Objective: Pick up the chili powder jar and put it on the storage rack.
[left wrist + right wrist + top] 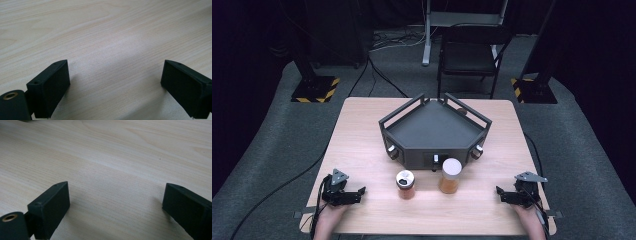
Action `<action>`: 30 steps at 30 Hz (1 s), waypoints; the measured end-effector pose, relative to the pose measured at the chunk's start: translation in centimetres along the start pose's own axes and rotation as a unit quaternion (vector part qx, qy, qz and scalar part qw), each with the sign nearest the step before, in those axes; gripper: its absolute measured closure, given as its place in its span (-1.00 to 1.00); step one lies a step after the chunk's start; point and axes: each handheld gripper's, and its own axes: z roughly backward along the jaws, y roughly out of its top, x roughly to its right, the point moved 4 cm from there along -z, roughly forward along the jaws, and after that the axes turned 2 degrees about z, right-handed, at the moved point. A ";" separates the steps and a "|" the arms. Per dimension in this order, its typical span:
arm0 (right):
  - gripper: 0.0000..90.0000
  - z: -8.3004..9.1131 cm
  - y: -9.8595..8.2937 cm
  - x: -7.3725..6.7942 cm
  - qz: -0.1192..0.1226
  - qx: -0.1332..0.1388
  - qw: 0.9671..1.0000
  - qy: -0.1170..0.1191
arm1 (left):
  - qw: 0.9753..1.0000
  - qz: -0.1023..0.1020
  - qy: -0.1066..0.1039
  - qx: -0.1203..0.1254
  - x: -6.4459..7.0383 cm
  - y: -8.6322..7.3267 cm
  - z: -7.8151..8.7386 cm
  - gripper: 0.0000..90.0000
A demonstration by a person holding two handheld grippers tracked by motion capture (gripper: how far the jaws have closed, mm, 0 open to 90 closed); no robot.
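Tools sat idle at the pale wooden surface's (362, 150) near corners: left tool (354, 194) spread, right tool (504, 194) spread, both empty. Between them, near the front edge, stood a silver-lidded amber jar (405, 184) and a taller white-capped amber jar (451, 175). Reaching seemed the next step.

- Forearms: cut off by the high view's bottom edge.
- Round brown object (461, 111) behind the black tray's (432, 127) far rail: partly hidden, too small to identify.
- Jar (405, 184) contents: unresolved.
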 end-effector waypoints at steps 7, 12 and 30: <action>-0.86 0.0 0.0 0.0 0.000 0.000 1.000 0.000 | 1.000 0.001 0.000 0.000 0.1 0.0 0.0 -0.82; -0.86 0.0 0.0 0.0 0.000 0.000 1.000 0.000 | 1.000 0.001 0.000 -0.001 0.1 0.0 0.0 -0.82; -0.89 -0.1 0.1 0.0 -0.001 -0.002 1.000 0.000 | 0.999 -0.018 -0.049 0.008 1.3 0.7 -0.3 -0.81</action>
